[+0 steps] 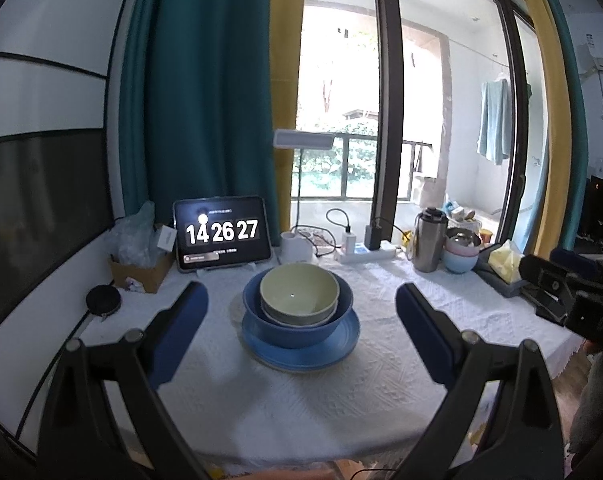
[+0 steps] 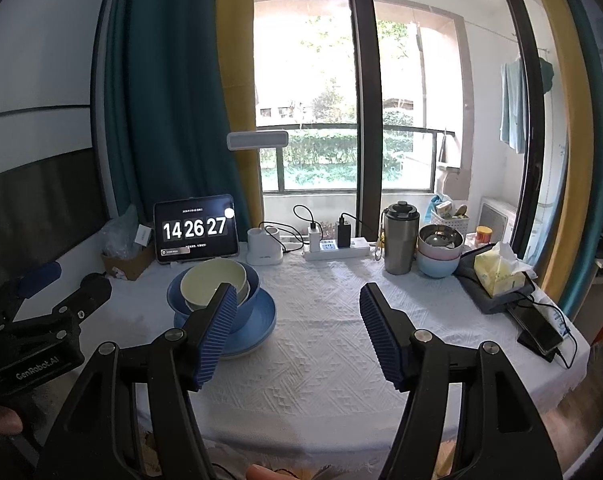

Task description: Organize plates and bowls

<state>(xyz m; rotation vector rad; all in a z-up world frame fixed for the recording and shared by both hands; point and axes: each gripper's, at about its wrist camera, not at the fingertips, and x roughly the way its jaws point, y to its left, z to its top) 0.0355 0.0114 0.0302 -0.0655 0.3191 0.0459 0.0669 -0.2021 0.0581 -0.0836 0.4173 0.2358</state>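
A pale green bowl (image 1: 299,294) sits nested in a blue bowl (image 1: 297,330), which stands on a blue plate (image 1: 301,354) in the middle of the white tablecloth. My left gripper (image 1: 301,308) is open and empty, its fingers either side of the stack and nearer the camera. The stack also shows in the right wrist view, with the green bowl (image 2: 211,284), blue bowl (image 2: 247,298) and plate (image 2: 257,320) at left. My right gripper (image 2: 297,312) is open and empty, to the right of the stack. The left gripper (image 2: 67,280) appears at far left there.
A tablet clock (image 1: 222,234), a lamp base (image 1: 295,246), a power strip (image 1: 365,252), a steel flask (image 1: 429,240) and stacked pink and blue bowls (image 1: 461,254) line the back. A tissue box (image 2: 499,270) and phone (image 2: 539,330) lie at right. A cardboard box (image 1: 139,268) stands at left.
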